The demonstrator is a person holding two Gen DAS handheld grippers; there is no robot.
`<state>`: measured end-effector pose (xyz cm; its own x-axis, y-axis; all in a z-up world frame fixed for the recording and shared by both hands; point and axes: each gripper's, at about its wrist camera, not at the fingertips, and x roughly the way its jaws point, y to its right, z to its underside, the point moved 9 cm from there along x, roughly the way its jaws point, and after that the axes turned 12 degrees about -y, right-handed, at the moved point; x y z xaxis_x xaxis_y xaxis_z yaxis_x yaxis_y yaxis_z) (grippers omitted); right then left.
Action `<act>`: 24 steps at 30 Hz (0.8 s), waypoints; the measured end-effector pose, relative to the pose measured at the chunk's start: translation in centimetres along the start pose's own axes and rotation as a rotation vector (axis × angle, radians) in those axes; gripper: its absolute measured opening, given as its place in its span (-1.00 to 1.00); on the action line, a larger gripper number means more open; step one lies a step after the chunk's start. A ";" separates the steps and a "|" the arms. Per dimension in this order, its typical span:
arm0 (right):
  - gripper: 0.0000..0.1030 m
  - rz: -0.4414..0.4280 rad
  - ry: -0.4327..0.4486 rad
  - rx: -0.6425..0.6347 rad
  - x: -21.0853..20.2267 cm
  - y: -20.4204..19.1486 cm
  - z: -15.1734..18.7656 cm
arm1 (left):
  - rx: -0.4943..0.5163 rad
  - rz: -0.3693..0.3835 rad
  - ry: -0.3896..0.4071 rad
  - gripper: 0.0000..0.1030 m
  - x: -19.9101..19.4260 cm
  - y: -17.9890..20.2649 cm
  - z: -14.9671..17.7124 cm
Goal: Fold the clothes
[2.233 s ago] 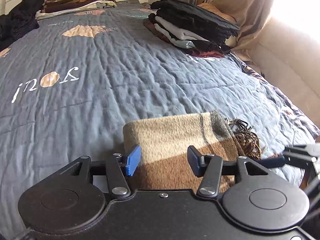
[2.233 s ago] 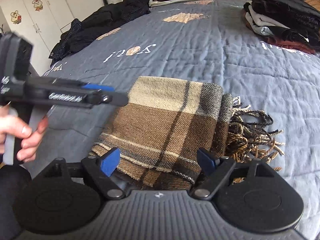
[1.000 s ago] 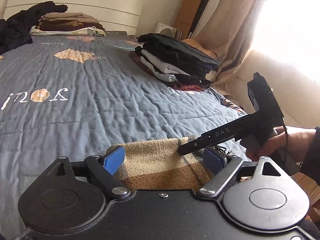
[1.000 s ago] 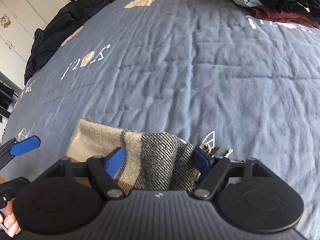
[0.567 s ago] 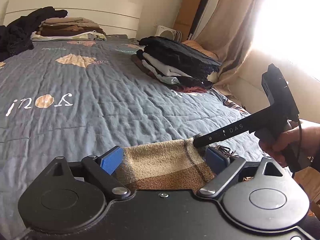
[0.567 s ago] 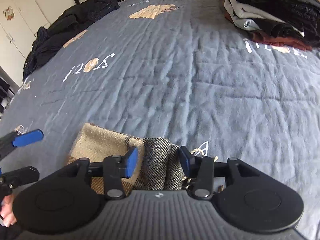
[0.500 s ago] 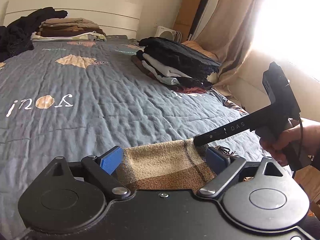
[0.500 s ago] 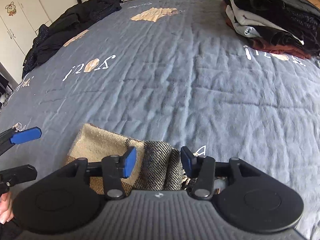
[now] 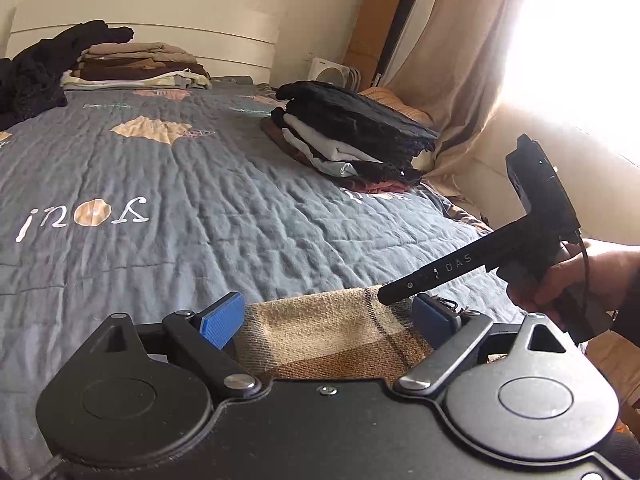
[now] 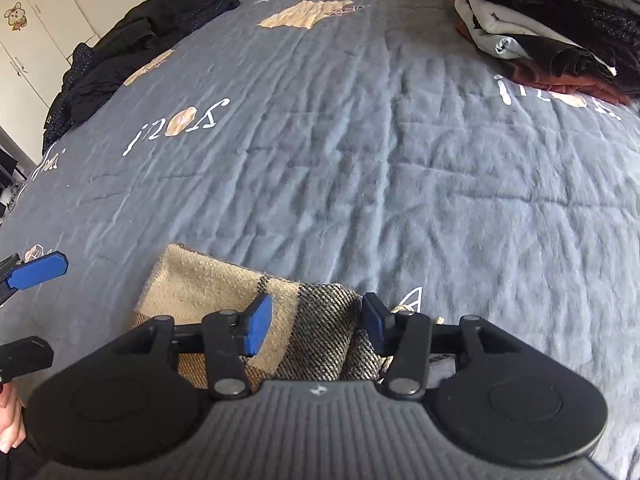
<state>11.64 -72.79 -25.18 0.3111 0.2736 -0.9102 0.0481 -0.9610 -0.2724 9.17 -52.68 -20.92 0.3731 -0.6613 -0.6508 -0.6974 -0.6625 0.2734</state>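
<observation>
Folded tan-and-brown plaid woollen scarf lying at the near edge of a bed covered by a grey-blue quilted bedspread printed with white lettering and beige patches. Left claw, seen from its own wrist camera, stands wide with its blue pads on either side of the scarf's folded body, and neither pad visibly presses the cloth. Right claw, seen from its wrist camera, is angled steeply down over the scarf's grey twill end beside the fringe; its jaws stand about half apart with that bunched end between them, the right pad against the fabric and the left pad just beside it, so that a firm grip cannot be told for certain. In the left wrist view the right claw's black body enters from the right, held by a hand, its tip at the scarf's dark stripe. Further up the bed, a stack of folded dark, grey and maroon garments lies at the right side, a second stack of folded beige and brown garments lies near the white headboard, and a heap of loose black clothing lies along the left edge.
</observation>
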 end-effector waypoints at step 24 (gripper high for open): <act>-0.81 -0.022 0.066 0.033 -2.1 0.3 -0.3 | -0.002 -0.005 -0.008 0.79 0.0 -0.1 0.1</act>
<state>11.27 -73.67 -23.21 0.3721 0.2907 -0.8815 0.0252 -0.9525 -0.3035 9.20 -52.56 -21.03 0.3715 -0.6551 -0.6579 -0.6942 -0.6666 0.2718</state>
